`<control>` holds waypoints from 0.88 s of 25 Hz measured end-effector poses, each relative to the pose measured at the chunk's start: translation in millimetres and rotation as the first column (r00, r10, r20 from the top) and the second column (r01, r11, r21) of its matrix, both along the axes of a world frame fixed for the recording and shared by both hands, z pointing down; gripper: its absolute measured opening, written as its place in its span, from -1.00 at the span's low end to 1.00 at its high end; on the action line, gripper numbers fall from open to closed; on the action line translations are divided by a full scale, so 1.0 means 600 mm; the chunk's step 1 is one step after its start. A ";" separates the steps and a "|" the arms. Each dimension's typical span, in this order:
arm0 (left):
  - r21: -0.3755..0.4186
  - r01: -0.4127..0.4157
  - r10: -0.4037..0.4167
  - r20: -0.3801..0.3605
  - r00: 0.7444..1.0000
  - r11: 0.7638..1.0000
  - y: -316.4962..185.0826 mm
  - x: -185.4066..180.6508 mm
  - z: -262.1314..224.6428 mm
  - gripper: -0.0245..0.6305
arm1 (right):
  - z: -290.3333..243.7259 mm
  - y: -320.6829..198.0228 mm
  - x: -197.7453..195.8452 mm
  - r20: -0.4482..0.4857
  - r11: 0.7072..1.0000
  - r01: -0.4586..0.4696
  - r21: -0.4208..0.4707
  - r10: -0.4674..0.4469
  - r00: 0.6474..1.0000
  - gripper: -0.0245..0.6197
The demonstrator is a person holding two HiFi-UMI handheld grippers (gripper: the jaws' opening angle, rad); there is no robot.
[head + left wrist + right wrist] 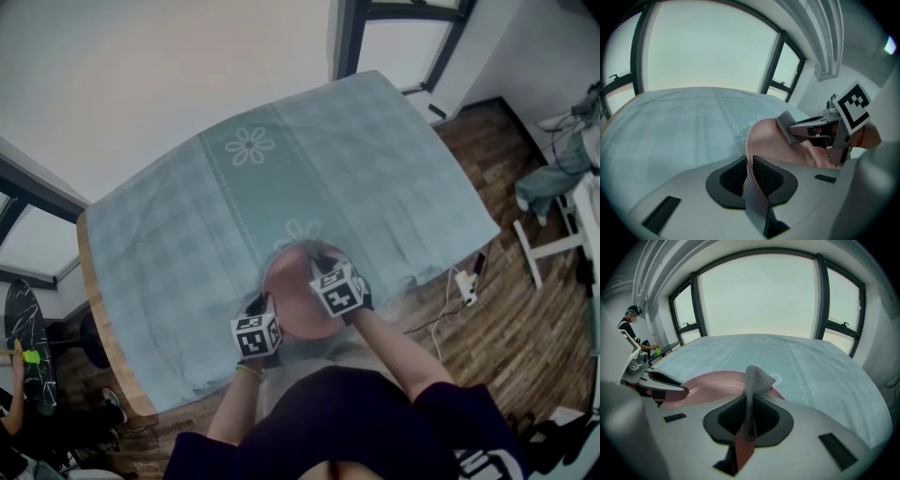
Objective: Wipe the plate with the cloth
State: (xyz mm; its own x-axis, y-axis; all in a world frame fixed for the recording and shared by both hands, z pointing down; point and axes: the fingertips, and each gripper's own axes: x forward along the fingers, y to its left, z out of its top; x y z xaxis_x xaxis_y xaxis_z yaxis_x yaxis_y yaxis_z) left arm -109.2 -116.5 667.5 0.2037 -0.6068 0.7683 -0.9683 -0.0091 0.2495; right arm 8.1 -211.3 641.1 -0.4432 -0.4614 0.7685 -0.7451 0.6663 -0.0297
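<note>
A pink plate (298, 281) lies near the front edge of the table, just ahead of me. My left gripper (262, 302) is at the plate's near-left rim. In the left gripper view the plate's edge (768, 140) runs between the two pads, and the left gripper (747, 173) is shut on it. My right gripper (319, 261) hangs over the plate's right side. It is shut on a grey knitted cloth (753, 380), whose folded end sticks up past the right gripper (749, 420) above the plate (712, 383).
A teal checked tablecloth (328, 169) with flower prints covers the table. Its wooden edge (94, 300) shows at the left. A power strip and cable (464, 281) lie on the wood floor at the right. A person (633, 324) stands by the windows.
</note>
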 end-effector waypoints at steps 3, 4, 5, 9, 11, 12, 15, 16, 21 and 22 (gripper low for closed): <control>0.000 -0.001 0.001 -0.010 1.000 1.000 -0.001 0.001 0.000 -0.77 | 0.010 -0.003 0.004 -0.024 1.000 -0.003 -0.012 0.003 1.000 -0.81; 0.000 -0.002 0.002 -0.011 1.000 1.000 -0.001 0.001 0.000 -0.77 | 0.014 -0.004 0.006 -0.032 1.000 -0.004 -0.016 0.004 0.999 -0.82; 0.001 -0.002 0.002 -0.012 1.000 1.000 0.000 0.001 0.000 -0.77 | 0.017 -0.004 0.006 -0.036 1.000 -0.004 -0.020 0.004 0.999 -0.82; 0.003 -0.002 0.002 -0.014 1.000 1.000 -0.002 0.001 0.000 -0.77 | 0.028 -0.007 0.008 -0.048 0.999 -0.006 -0.035 0.004 0.999 -0.82; 0.004 -0.003 0.003 -0.015 1.000 1.000 -0.002 0.001 0.000 -0.77 | 0.032 -0.008 0.009 -0.054 0.999 -0.009 -0.043 0.006 0.999 -0.82; 0.005 -0.002 0.002 -0.016 1.000 1.000 -0.003 0.001 0.000 -0.77 | 0.033 -0.009 0.009 -0.057 0.999 -0.009 -0.046 0.006 0.998 -0.82; 0.008 0.002 -0.002 -0.022 1.000 1.000 -0.002 0.001 0.000 -0.77 | 0.038 -0.009 0.009 -0.068 0.999 -0.006 -0.044 0.003 0.998 -0.82; 0.009 0.004 -0.004 -0.024 1.000 1.000 -0.002 0.002 0.000 -0.77 | 0.039 -0.009 0.008 -0.066 0.999 -0.005 -0.045 0.002 0.998 -0.82; 0.010 0.011 -0.010 -0.027 1.000 1.000 -0.002 0.001 0.000 -0.78 | 0.039 -0.008 0.001 -0.062 0.999 0.008 -0.049 -0.011 0.998 -0.82; 0.009 0.011 -0.011 -0.028 1.000 1.000 -0.002 0.000 0.001 -0.78 | 0.040 -0.007 -0.002 -0.060 0.999 0.013 -0.051 -0.016 0.998 -0.82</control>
State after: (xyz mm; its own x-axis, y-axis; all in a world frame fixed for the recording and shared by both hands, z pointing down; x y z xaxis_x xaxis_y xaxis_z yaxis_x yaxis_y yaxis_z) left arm -109.2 -117.7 667.8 0.2183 -0.6165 0.7565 -0.9610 -0.0007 0.2767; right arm 7.1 -215.6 664.9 -0.4016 -0.4153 0.8162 -0.7371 0.6755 -0.0190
